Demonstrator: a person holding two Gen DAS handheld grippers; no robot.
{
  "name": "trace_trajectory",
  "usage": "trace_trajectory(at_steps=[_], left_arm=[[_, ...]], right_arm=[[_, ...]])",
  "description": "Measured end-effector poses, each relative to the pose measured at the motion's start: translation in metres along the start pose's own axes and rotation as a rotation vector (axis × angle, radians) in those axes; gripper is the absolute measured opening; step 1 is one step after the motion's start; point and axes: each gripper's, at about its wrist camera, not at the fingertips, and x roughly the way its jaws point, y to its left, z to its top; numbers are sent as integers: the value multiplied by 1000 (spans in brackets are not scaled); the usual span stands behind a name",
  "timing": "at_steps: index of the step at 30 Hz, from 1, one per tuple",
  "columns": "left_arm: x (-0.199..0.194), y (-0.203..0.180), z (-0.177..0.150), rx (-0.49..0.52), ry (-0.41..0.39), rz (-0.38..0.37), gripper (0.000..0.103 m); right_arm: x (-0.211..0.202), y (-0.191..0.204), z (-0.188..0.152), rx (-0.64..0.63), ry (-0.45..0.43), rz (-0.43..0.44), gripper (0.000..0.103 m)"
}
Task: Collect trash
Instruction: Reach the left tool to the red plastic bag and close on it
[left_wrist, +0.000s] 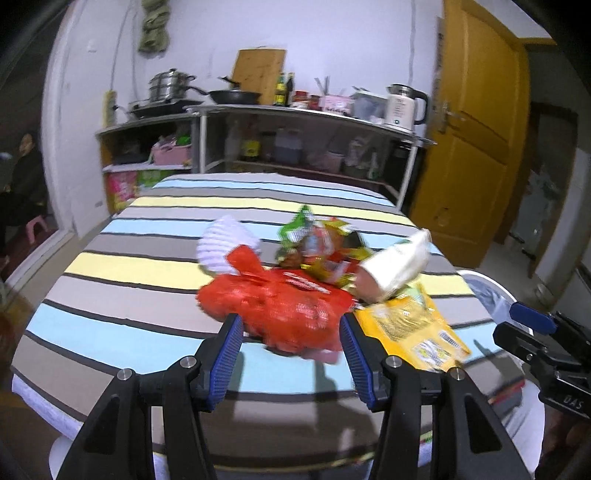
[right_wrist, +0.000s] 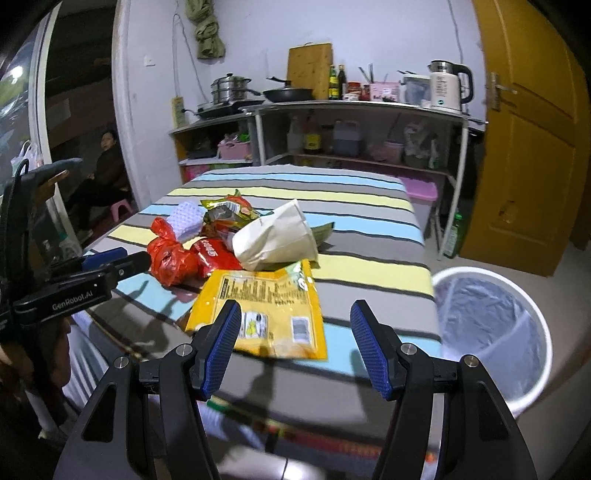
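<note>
On the striped table (left_wrist: 110, 266), you are holding both grippers spread, left gripper (left_wrist: 291, 334) framing the red bag (left_wrist: 280, 306), right gripper (right_wrist: 295, 325) over the yellow packet (right_wrist: 266, 306), neither grasping.

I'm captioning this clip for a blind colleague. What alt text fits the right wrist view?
The right gripper, jaws open and empty, hovers over a flat yellow snack packet on a striped tablecloth. Behind the packet lie a white paper bag and a red plastic bag; a lined white trash bin stands on the floor to the right.
</note>
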Motion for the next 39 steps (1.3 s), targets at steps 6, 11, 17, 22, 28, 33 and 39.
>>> trace_trajectory(at_steps=[6, 11, 17, 22, 28, 33, 39], left_arm=[[21, 15, 6, -85, 56, -40, 59], [34, 21, 12, -147, 81, -65, 63], [46, 27, 19, -203, 100, -52, 67], [58, 26, 18, -214, 134, -52, 71], [69, 20, 15, -191, 158, -59, 70], [70, 10, 19, -152, 160, -60, 60], [64, 5, 18, -132, 148, -50, 58]], right_arm=[[34, -1, 17, -28, 25, 33, 62], [56, -3, 35, -66, 40, 58, 62], [81, -4, 58, -119, 38, 113, 62], [100, -4, 66, -159, 62, 159, 62], [99, -2, 65, -164, 75, 187, 44], [94, -5, 66, -146, 79, 197, 22], [81, -2, 65, -136, 67, 197, 6]])
